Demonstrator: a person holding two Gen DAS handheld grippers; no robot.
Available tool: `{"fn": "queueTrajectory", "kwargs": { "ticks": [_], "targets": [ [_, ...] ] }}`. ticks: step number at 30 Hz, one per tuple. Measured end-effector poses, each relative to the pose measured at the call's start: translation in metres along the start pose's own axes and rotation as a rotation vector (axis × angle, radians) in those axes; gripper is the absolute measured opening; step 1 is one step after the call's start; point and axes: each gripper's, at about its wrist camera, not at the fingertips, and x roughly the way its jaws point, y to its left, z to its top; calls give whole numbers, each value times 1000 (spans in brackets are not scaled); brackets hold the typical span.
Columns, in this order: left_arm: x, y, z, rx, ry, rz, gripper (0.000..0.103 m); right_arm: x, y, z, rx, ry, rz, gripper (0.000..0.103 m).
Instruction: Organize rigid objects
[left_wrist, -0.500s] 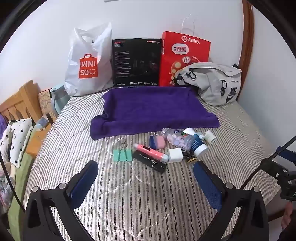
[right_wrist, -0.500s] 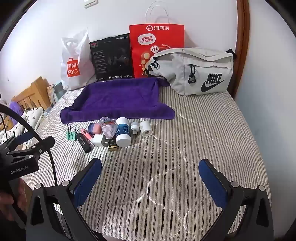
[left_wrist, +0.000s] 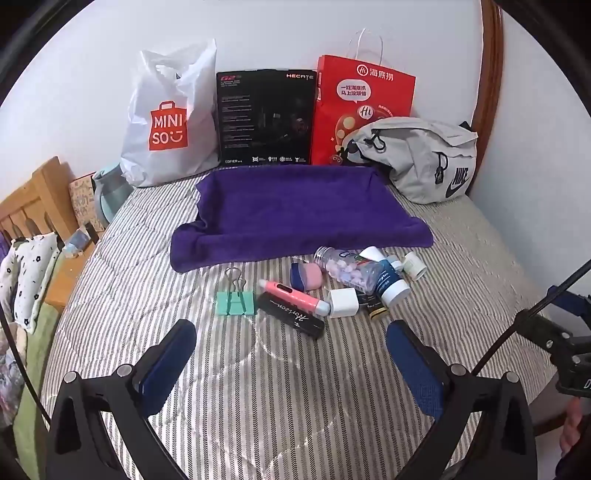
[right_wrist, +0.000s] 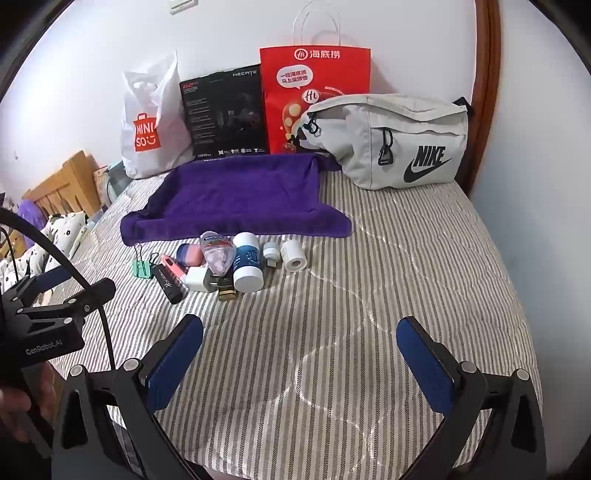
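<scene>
Your left gripper (left_wrist: 290, 347) and right gripper (right_wrist: 299, 341): both spread wide, empty, above bare striped bedcover (right_wrist: 369, 295) short of the clutter beside the purple towel (left_wrist: 299, 210).

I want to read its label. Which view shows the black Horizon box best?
The left wrist view: the black box lies near, its white script facing the camera. In the right wrist view the black box is smaller, foreshortened, its script hard to read.

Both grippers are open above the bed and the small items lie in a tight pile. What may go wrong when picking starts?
1. The items touch each other: closing on the white charger cube may also push the pink pen or the black box.
2. The pill bottle and the white-capped bottle lie on their sides, so they may roll on the striped bed cover.
</scene>
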Motion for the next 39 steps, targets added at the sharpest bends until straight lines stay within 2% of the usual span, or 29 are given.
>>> {"fn": "queueTrajectory", "kwargs": {
  "ticks": [39],
  "targets": [
    [-5, 5, 1, 2, -7, -7, 103, 2, 6, -3, -12, -6, 8, 103]
  ]
}}
